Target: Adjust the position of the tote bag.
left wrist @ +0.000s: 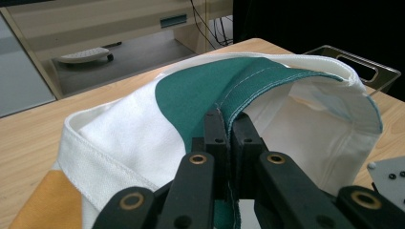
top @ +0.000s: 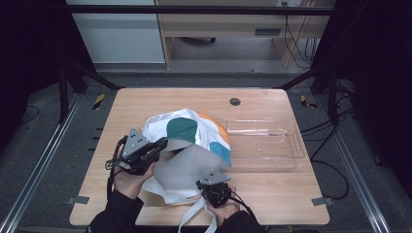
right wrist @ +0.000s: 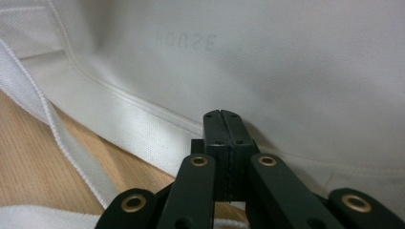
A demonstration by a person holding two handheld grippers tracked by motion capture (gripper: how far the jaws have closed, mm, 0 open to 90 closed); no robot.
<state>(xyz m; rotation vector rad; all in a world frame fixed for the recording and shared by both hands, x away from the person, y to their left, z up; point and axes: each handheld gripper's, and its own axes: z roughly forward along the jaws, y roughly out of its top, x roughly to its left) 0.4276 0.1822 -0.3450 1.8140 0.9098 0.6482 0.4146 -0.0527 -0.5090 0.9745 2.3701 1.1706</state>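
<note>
Roughly at the middle of the table (top: 145, 99), leaning toward its near edge, lies a white bag (top: 187, 167) with teal and orange patches, its mouth held open. The left gripper (top: 163, 144) is clenched on the teal rim of the bag (the stitched hem runs straight between the pressed jaws in the left gripper view) and holds that rim lifted above the wood. The right gripper (top: 210, 180) sits close to the near edge, its jaws pinched together on the white lower hem (right wrist: 143, 124) of the bag; faint mirrored lettering shows through the cloth above them. Two white straps (top: 194, 216) trail off the near edge between the person's sleeves. Just right of the bag stands a clear tray (top: 265, 141), touching or nearly touching the orange patch, and it reaches close to the right edge. Bare wood lies along the far edge, where a small round grommet (top: 235, 101) sits, and along the left edge beside the left hand (top: 128, 179). Around the table run dark frame bars and grey floor, with a pale desk (top: 233, 24) and hanging cables beyond the far edge.
</note>
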